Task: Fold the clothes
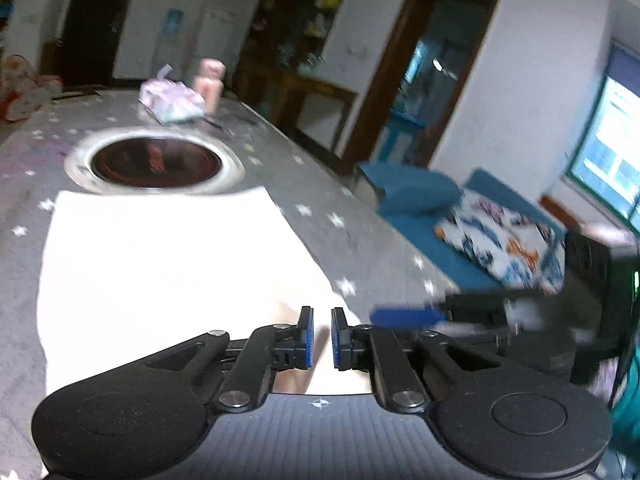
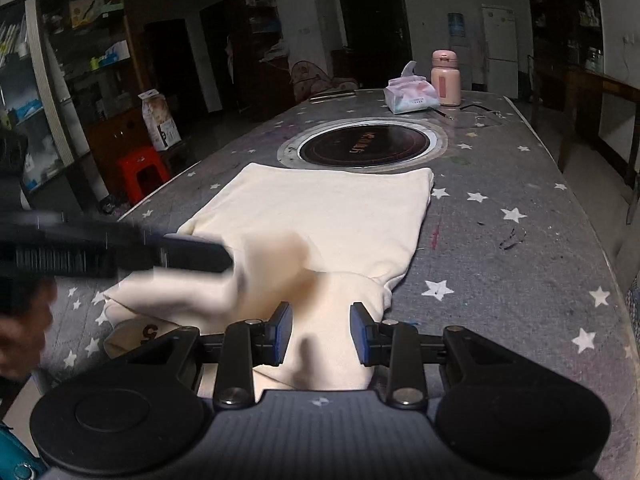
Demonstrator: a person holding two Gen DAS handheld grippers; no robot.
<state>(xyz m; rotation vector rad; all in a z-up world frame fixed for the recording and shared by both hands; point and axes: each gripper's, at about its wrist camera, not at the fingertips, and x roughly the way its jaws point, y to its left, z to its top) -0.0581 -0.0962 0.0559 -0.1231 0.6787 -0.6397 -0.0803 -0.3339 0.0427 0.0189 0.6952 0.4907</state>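
A cream garment (image 2: 320,216) lies partly folded on the grey star-patterned table (image 2: 500,248), its far edge near the round cooktop. It looks overexposed white in the left wrist view (image 1: 160,264). My left gripper (image 1: 322,338) is over the garment's near right edge, jaws a narrow gap apart, with cloth showing in the gap; whether it pinches cloth is unclear. It shows blurred in the right wrist view (image 2: 192,254), over the garment's near left part. My right gripper (image 2: 320,334) is open above the garment's near bunched part, holding nothing. It shows blurred in the left wrist view (image 1: 404,316).
A round inset cooktop (image 2: 362,146) sits mid-table. A tissue pack (image 2: 410,96) and a pink bottle (image 2: 445,78) stand at the far end. A red stool (image 2: 140,172) and shelves are left of the table. A blue sofa with a patterned cushion (image 1: 496,240) is to the right.
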